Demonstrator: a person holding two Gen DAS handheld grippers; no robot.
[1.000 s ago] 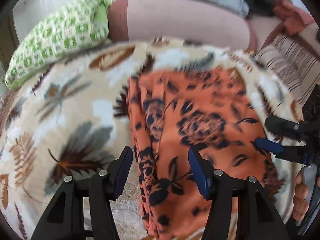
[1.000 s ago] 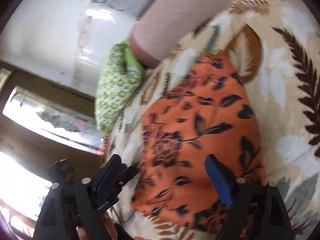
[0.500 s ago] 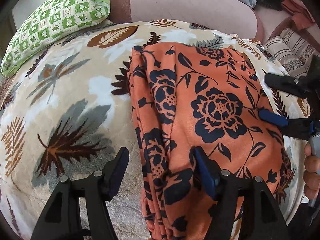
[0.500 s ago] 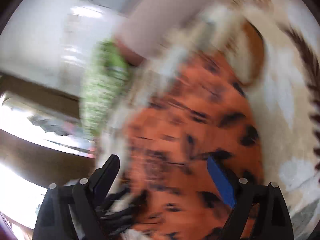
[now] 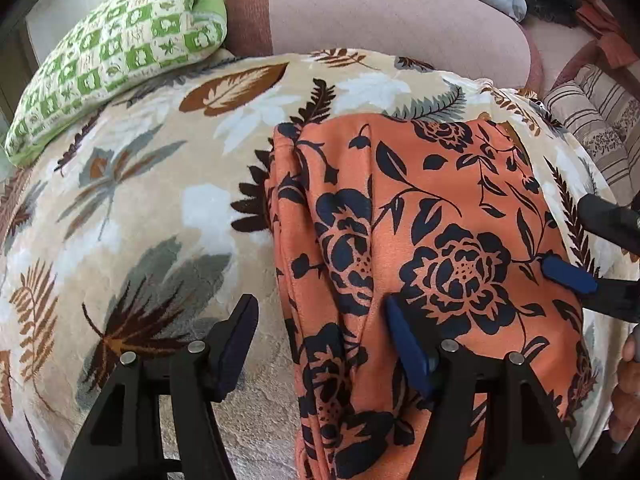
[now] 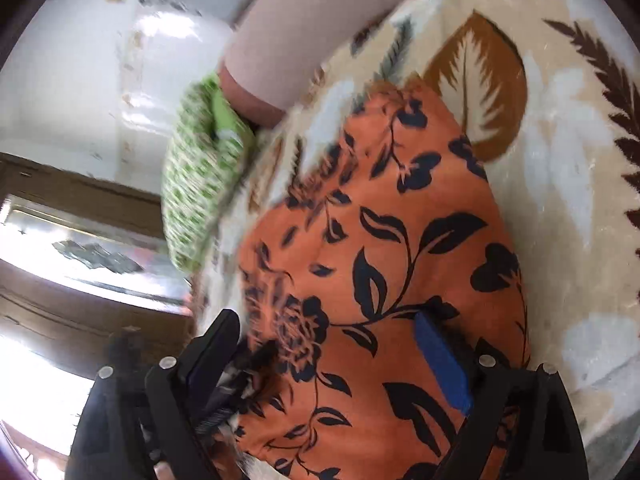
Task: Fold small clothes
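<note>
Right claw (image 5: 580, 248) beside garment (image 5: 420, 240)

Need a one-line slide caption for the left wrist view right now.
Open left gripper straddles the bunched left edge of the orange floral garment on the leaf-print blanket; open right gripper alongside.

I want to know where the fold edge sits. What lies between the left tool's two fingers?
In the left wrist view, the left tool is open, straddling the orange floral garment's bunched left edge; leaf-print blanket fills the rest.
</note>
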